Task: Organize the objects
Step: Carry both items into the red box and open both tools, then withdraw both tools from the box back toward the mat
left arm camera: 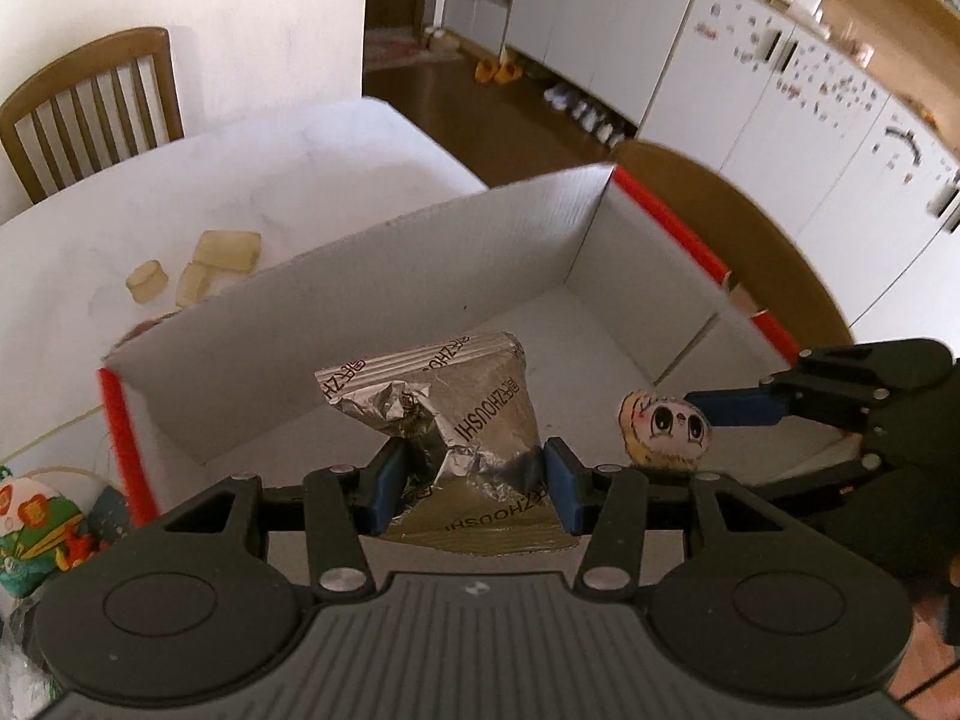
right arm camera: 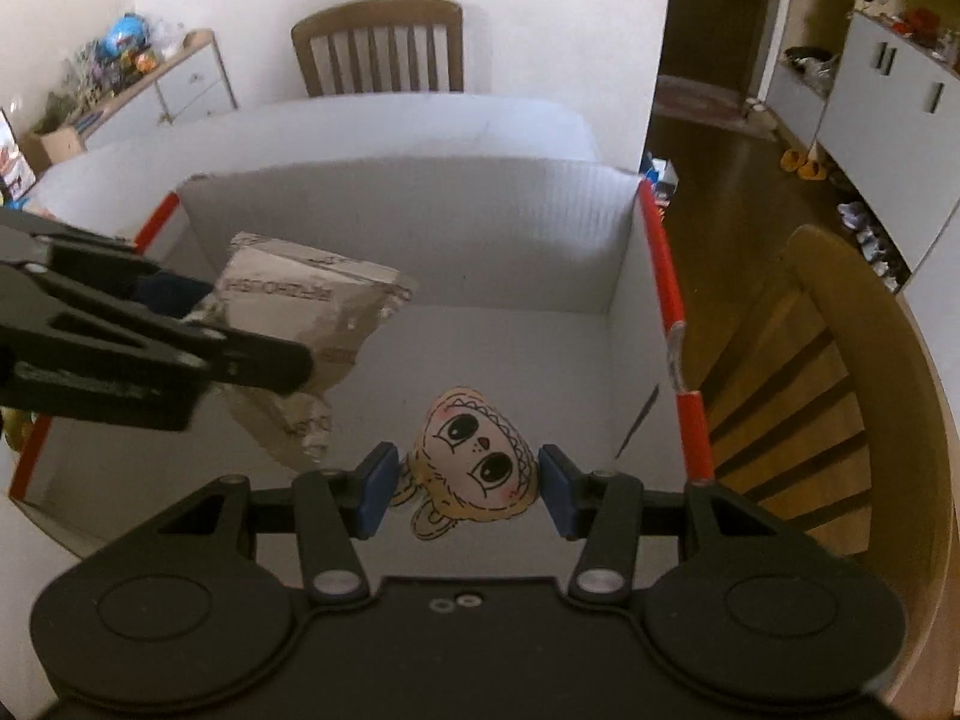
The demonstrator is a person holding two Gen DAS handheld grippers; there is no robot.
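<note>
Left wrist view: the left gripper (left arm camera: 474, 480) has its blue pads pressed on a crumpled silver foil pouch (left arm camera: 447, 408), held above the open white box (left arm camera: 420, 276).
Right wrist view: the right gripper (right arm camera: 465, 489) clamps a small cartoon-face figure (right arm camera: 474, 456) between its pads, also over the box interior.
Box: red-edged, on the white table (left arm camera: 180, 192); its floor looks bare beneath both loads.
Left outside: pale yellow blocks (left arm camera: 225, 252) lie on the table beyond the far-left wall, so more sorting likely remains.
Risk, pouch: the foil is slick and creased; a loose squeeze could let it slide out early.
Risk, crowding: both grippers hang close together, so releasing at once could make them bump or knock the near wall.
</note>
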